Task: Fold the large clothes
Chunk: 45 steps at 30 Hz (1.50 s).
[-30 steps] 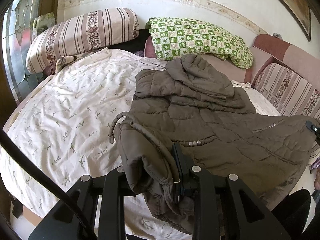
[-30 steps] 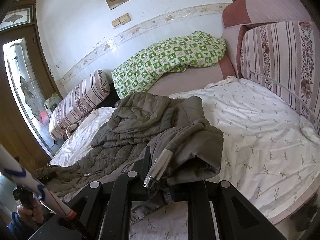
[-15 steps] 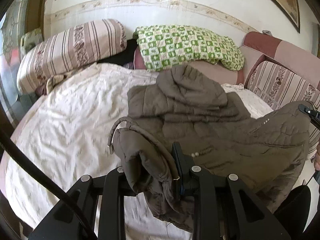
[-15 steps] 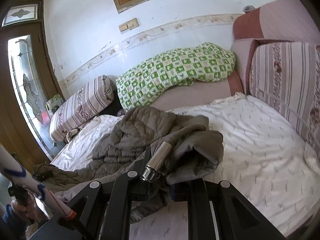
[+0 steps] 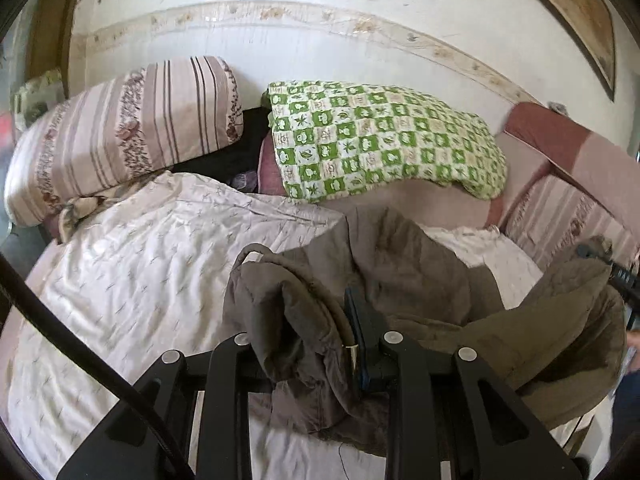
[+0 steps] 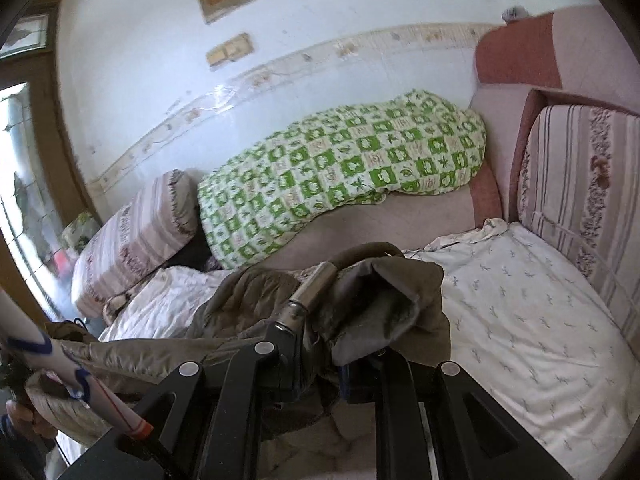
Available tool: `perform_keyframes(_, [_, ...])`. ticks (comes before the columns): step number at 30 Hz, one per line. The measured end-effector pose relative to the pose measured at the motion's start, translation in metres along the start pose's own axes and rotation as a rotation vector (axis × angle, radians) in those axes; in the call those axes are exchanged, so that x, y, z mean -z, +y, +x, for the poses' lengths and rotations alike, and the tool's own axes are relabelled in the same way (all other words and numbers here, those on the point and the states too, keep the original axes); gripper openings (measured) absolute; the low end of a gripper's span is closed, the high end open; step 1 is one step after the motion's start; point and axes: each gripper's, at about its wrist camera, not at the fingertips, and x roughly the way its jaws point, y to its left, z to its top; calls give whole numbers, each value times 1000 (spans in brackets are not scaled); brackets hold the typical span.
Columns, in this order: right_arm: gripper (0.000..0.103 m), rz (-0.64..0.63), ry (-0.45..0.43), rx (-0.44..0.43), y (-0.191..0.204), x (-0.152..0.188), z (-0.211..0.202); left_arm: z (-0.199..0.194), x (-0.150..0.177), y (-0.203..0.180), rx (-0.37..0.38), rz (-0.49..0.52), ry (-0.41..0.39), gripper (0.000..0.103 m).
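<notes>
A large olive-brown quilted jacket (image 5: 420,264) lies on the bed, its near edge lifted and hanging slack between both grippers. My left gripper (image 5: 316,344) has a thick bunch of the jacket's corner between its fingers; its jaws are opening slightly, with the fabric still pinched. In the right wrist view my right gripper (image 6: 324,360) is shut on the other corner of the jacket (image 6: 384,300), where a cord with a metal toggle (image 6: 316,292) sticks up. The right gripper (image 5: 616,276) also shows at the right edge of the left wrist view.
A floral white sheet (image 5: 132,264) covers the bed. A striped pillow (image 5: 120,136) and a green checked quilt (image 5: 380,140) lie along the wall. Striped cushions (image 6: 584,184) line the right side. A hand (image 6: 20,420) shows at the lower left.
Both grippers rose and travelled toward the pillows, carrying the jacket's near edge up over the rest of it. More bare sheet now shows to the right.
</notes>
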Motion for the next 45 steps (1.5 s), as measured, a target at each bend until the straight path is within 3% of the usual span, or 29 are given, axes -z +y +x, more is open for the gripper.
perform_keyframes(6, [14, 117, 55, 64, -35, -22, 73, 64, -57, 16, 32, -102, 45, 38])
perform_keyframes(16, [14, 187, 137, 119, -66, -20, 155, 76, -81, 18, 79, -95, 8, 40])
perform_keyframes(19, [14, 182, 154, 129, -65, -18, 171, 71, -78, 29, 47, -107, -22, 51])
perform_keyframes(23, [14, 178, 175, 155, -64, -15, 190, 64, -75, 41, -4, -102, -54, 51])
perform_keyframes(26, [14, 191, 192, 173, -69, -12, 204, 66, -69, 39, -3, -68, -44, 51])
perform_keyframes(29, [14, 196, 212, 184, -72, -8, 216, 74, -58, 22, 43, -18, -18, 51])
perform_keyframes(38, [16, 211, 233, 200, -77, 1, 230, 151, 10, -92, 233, 124, 139, 51])
perform_keyframes(41, [18, 212, 231, 195, -79, 2, 230, 182, 15, -109, 175, 126, 169, 51])
perform_keyframes(45, [32, 220, 208, 147, -81, 1, 219, 225, 11, -99, 127, 67, 237, 59])
